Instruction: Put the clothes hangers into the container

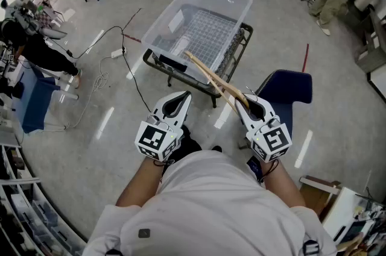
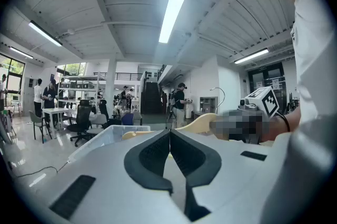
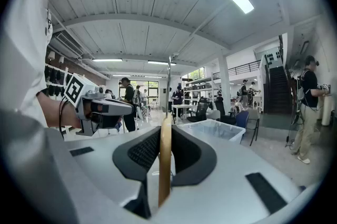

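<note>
Wooden hanger clamped in right claw; left claw closed, empty.
We note its long axis runs ahead-left of that claw, toward the container.

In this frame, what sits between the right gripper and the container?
Only the wooden hanger clamped in the right gripper. It reaches from the jaws to the container's near edge, as the head view shows.

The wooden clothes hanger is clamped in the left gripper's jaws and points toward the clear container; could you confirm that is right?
Not quite: the wooden clothes hanger is clamped in the jaws of the right gripper, as the right gripper view shows; the left gripper is shut on nothing. It does point toward the clear container.
</note>
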Motion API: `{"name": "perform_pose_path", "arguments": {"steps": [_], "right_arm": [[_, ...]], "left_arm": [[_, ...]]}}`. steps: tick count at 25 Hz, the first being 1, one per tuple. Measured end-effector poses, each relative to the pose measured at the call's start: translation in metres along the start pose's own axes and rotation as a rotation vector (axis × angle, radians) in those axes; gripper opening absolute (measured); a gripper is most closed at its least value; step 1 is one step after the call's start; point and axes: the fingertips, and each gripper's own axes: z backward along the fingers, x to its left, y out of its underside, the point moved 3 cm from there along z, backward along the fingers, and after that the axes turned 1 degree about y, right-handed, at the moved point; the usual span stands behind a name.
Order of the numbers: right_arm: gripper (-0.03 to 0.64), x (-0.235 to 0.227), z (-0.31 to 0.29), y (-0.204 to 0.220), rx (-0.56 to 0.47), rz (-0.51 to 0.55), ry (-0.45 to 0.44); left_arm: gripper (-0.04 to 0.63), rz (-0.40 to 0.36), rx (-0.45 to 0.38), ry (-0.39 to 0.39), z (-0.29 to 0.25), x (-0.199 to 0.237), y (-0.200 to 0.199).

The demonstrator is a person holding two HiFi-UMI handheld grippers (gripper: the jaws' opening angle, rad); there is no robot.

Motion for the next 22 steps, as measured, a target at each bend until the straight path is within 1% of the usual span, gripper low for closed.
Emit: {"name": "perform_pose_path", "arguments": {"steps": [9,15,22], "right_arm": [[0.063,0.000,-0.020,-0.002,0.014,0.008,-0.013],[0.064,0.004,-0.044,-0.003,0.031,0.027,-0.024],[0.064,0.009,-0.088,-0.006,0.059,0.020,-0.043]], "left_arm": [[0.020,0.018,-0.002,-0.011,-0.002,0.023,0.001],[0.020,0.035,-0.003,-0.020,-0.002,0.050,0.005],[0.020,0.055,-0.004,0.001,-0.009,0.094,0.009]]}}
